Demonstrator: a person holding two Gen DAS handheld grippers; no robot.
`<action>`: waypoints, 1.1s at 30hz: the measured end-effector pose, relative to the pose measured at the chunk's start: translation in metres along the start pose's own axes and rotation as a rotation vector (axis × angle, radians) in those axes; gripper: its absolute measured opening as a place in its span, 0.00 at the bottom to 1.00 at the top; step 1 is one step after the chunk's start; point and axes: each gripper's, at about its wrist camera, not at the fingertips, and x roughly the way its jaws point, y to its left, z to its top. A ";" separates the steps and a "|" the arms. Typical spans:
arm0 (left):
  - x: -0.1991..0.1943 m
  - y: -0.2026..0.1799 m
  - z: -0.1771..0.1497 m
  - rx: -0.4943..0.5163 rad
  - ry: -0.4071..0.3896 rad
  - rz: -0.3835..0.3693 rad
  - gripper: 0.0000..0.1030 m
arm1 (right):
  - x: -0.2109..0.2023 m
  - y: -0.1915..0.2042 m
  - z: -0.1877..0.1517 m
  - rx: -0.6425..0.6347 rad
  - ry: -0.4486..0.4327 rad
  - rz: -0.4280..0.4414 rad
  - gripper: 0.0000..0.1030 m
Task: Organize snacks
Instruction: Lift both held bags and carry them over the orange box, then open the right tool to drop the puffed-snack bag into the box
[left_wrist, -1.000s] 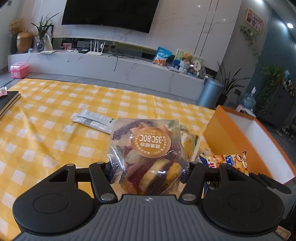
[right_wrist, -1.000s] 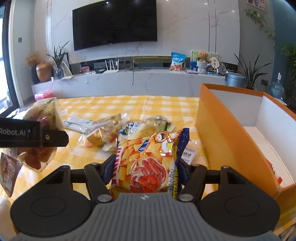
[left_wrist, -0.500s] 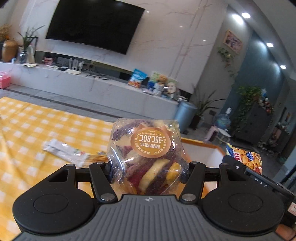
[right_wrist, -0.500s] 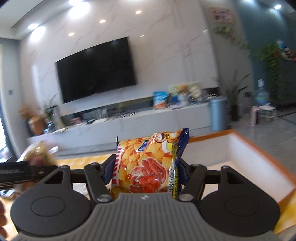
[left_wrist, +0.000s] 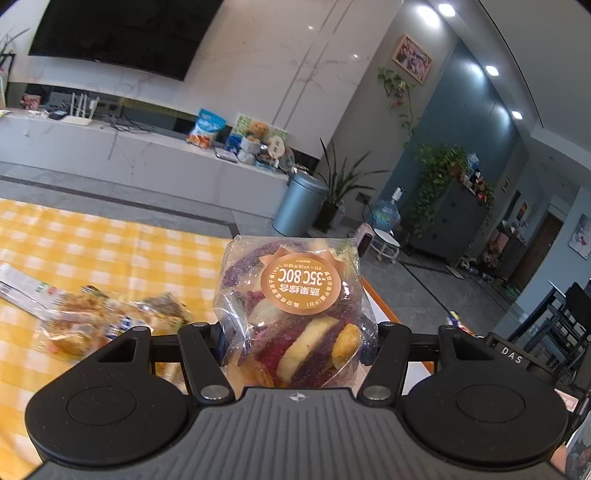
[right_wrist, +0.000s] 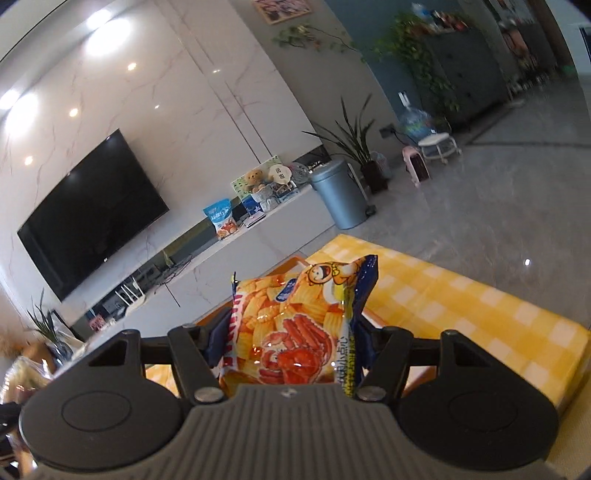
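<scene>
My left gripper (left_wrist: 295, 332) is shut on a clear bag of dried fruit and vegetable chips (left_wrist: 295, 310) with an orange round label, held up above the table. My right gripper (right_wrist: 291, 332) is shut on an orange and blue bag of crab-flavoured chips (right_wrist: 295, 325), also held in the air. The orange box (left_wrist: 376, 299) shows only as a thin rim behind the fruit bag; a bit of its rim (right_wrist: 291, 263) shows behind the chips bag. The right gripper's body (left_wrist: 513, 354) shows at the right of the left wrist view.
Several snack packets (left_wrist: 110, 325) and a flat white packet (left_wrist: 22, 288) lie on the yellow checked tablecloth (left_wrist: 92, 243) at left. The cloth's far edge (right_wrist: 480, 295) drops to a grey floor. A TV wall, white console and grey bin (left_wrist: 299, 203) stand beyond.
Both grippers have lifted and swung right with their bags. The views have tilted from the table toward the room. The box has slipped mostly out of sight behind the bags.
</scene>
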 end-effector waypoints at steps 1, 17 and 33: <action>0.005 -0.002 -0.001 0.003 0.006 -0.005 0.66 | 0.002 -0.002 0.000 0.008 0.009 0.009 0.63; 0.025 -0.020 -0.019 0.049 0.066 -0.046 0.66 | 0.035 0.003 -0.014 -0.035 0.140 -0.074 0.63; 0.034 -0.045 -0.018 0.084 0.068 -0.039 0.66 | 0.022 0.008 -0.016 -0.085 0.060 -0.124 0.93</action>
